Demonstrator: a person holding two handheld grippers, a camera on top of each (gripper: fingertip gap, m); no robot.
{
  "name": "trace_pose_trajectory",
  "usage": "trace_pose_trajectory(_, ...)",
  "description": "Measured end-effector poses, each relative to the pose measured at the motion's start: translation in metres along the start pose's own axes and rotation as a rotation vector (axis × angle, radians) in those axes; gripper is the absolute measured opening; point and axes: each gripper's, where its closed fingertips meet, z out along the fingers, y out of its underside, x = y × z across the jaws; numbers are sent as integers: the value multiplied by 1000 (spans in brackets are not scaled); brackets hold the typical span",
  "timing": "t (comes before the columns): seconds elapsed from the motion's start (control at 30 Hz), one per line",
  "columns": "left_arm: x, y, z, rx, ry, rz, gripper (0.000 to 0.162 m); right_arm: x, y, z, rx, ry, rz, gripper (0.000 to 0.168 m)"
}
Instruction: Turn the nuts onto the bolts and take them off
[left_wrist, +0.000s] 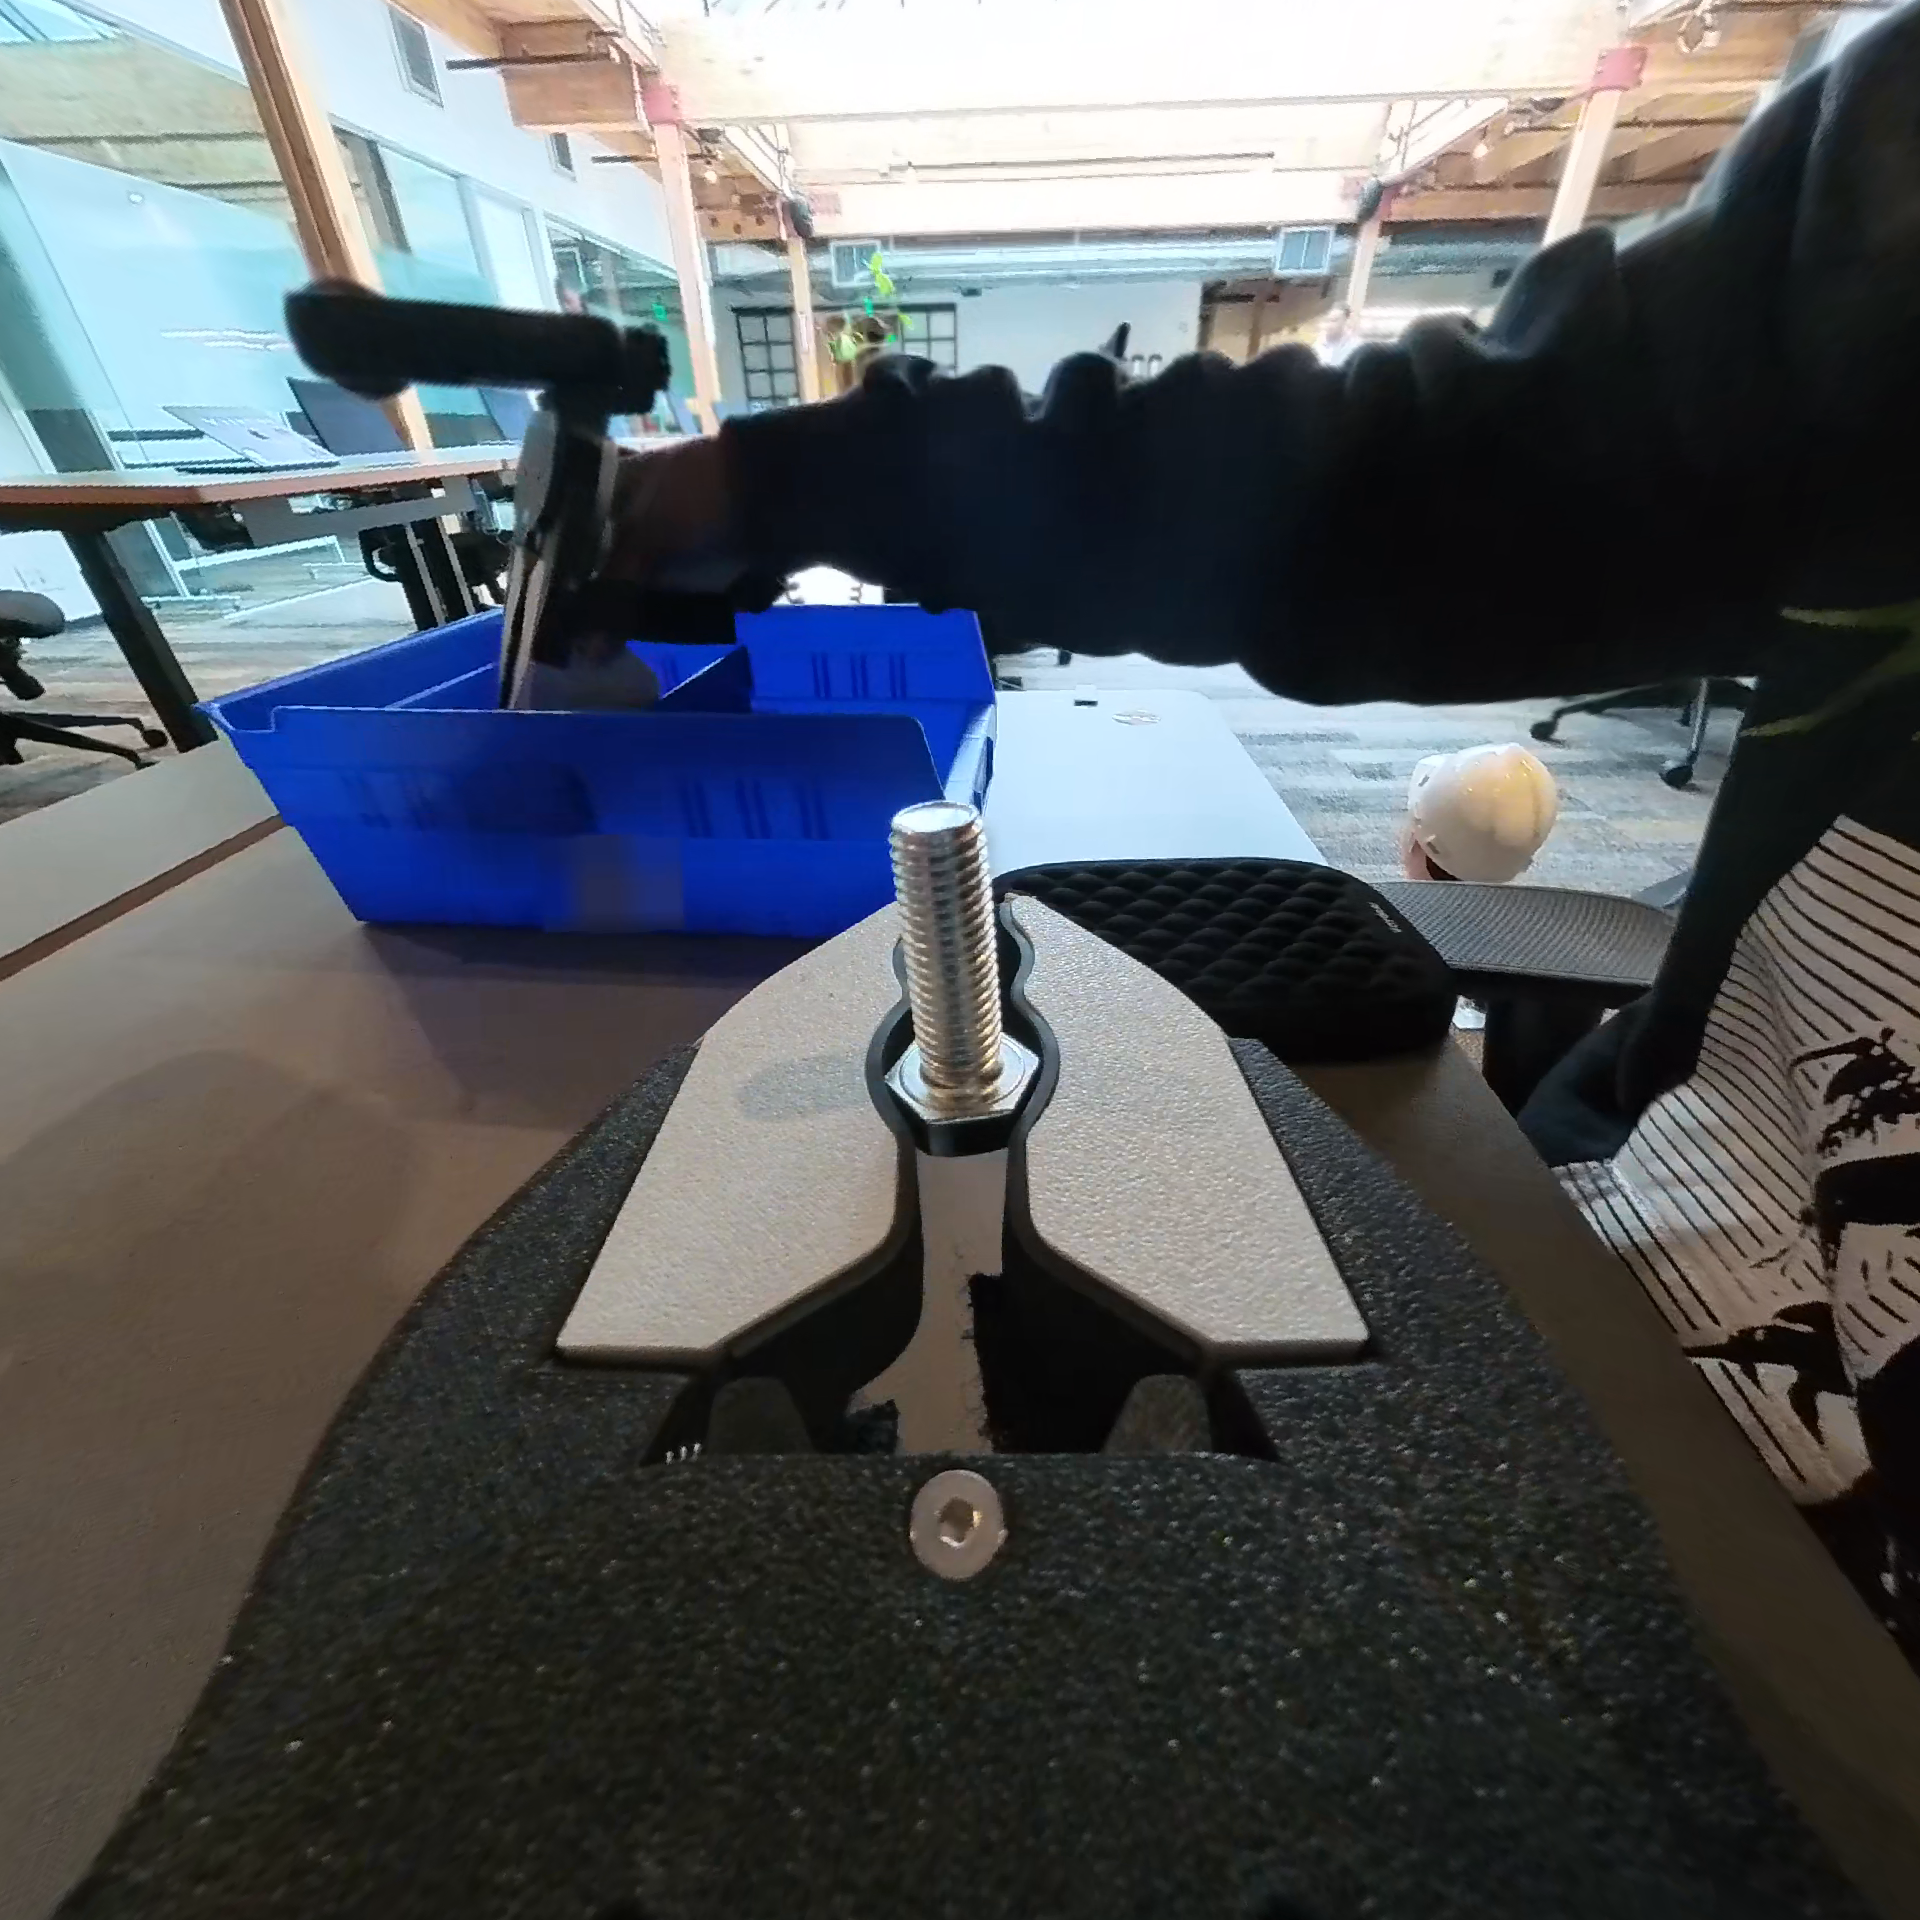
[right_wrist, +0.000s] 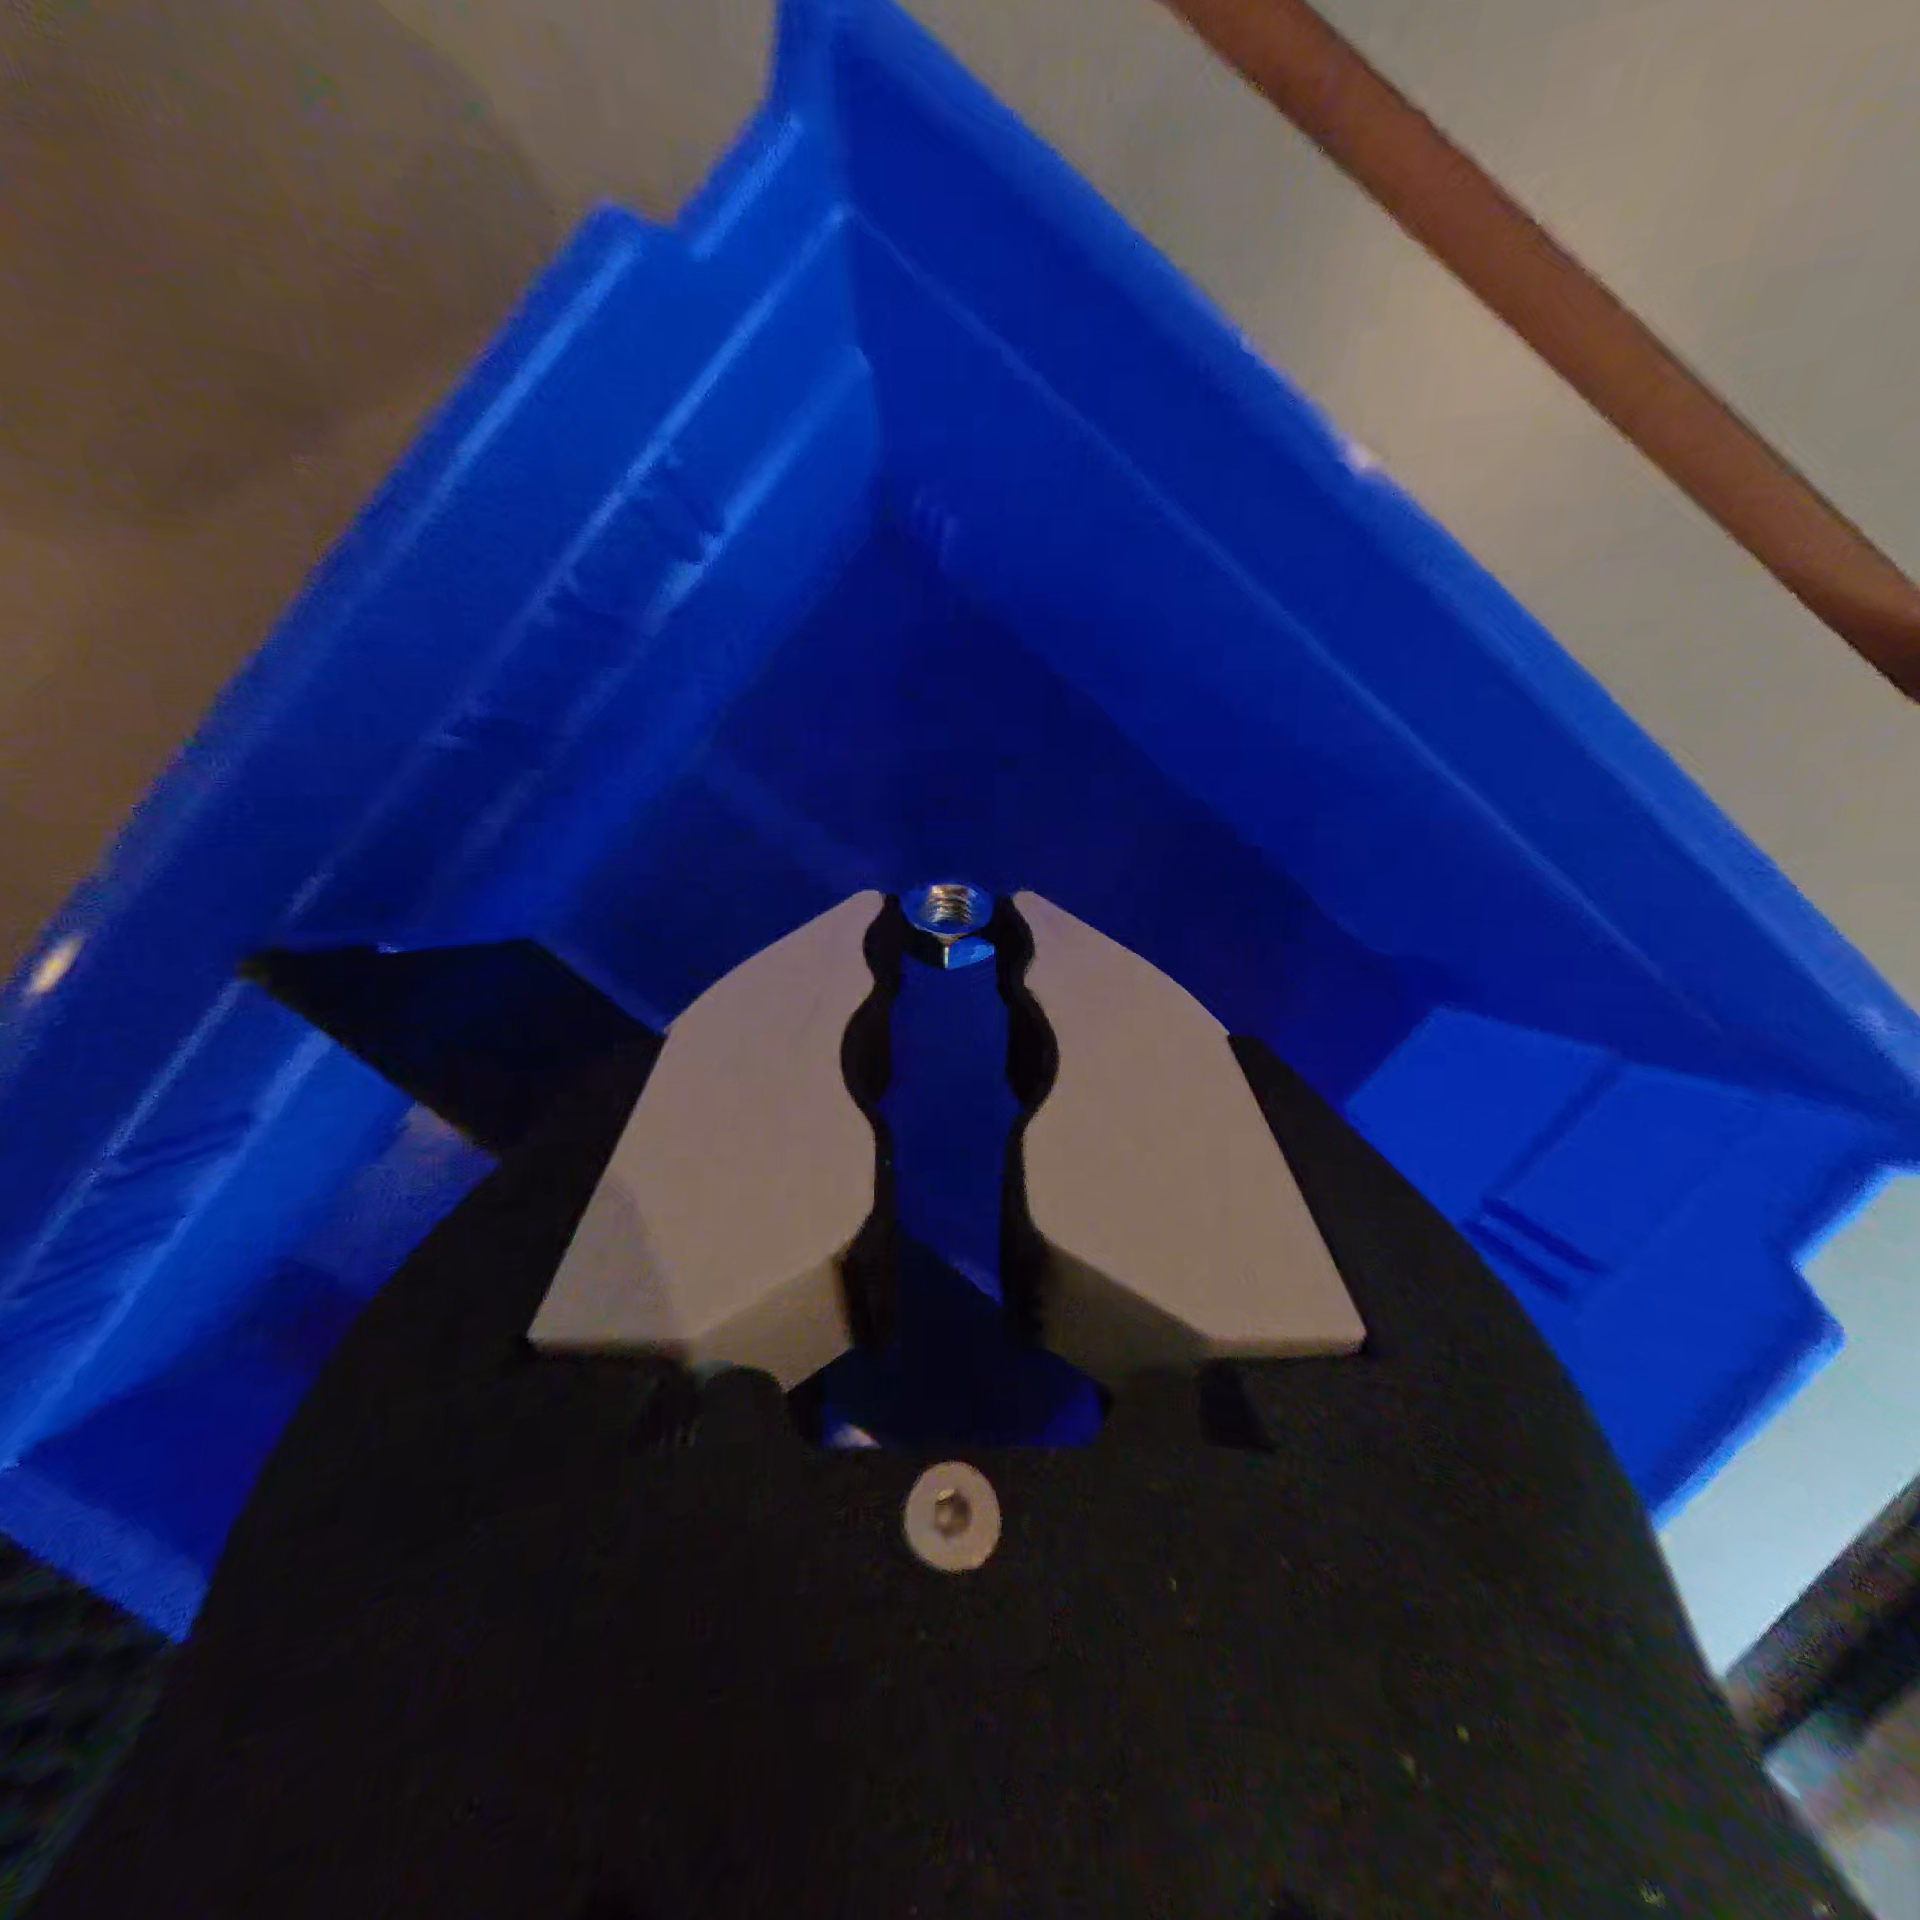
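My left gripper (left_wrist: 961, 940) is shut on the hex head of a silver threaded bolt (left_wrist: 945, 935) and holds it upright above the brown table (left_wrist: 260, 1091). My right gripper (right_wrist: 948, 909) reaches down into a corner of the blue bin (right_wrist: 1195, 644), its jaws closed around a small silver nut (right_wrist: 943, 925) at the very tips. In the left wrist view the right gripper (left_wrist: 551, 634) dips into the blue bin (left_wrist: 520, 810) at the far left, held by an arm in a dark sleeve (left_wrist: 1247, 499). Whether the nut touches the bin floor cannot be told.
The bin has inner dividers (left_wrist: 707, 675). A black padded chair armrest (left_wrist: 1236, 945) sits at the table's right edge, beside a person's patterned clothing (left_wrist: 1766, 1195). A closed grey laptop (left_wrist: 1122, 769) lies behind the bin. A dark cable (right_wrist: 1558, 312) crosses the table. Spacing between my two grippers at the tips: around 35 centimeters.
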Motion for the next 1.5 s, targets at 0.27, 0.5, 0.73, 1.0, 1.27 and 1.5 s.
trace_pose_trajectory(0.27, -1, -1, -1, 7, -2, -4, 12, 15, 15, 18, -194, 27, -94, 17)
trace_pose_trajectory(0.5, -1, -1, -1, 6, -3, -4, 12, 15, 19, 27, -244, 9, -94, 17)
trace_pose_trajectory(0.73, -1, -1, -1, 7, -2, -6, 12, 16, 26, 31, -266, -3, -68, 27)
trace_pose_trajectory(1.0, -1, -1, -1, 12, 0, -13, 12, -1, -11, -20, -27, 13, -82, 33)
trace_pose_trajectory(1.27, 0, -1, -1, 12, 8, -13, 12, -150, -60, -115, 489, -237, -291, 33)
trace_pose_trajectory(1.5, 2, -1, 0, 7, 17, -9, 12, -300, -54, -141, 657, -469, -553, 31)
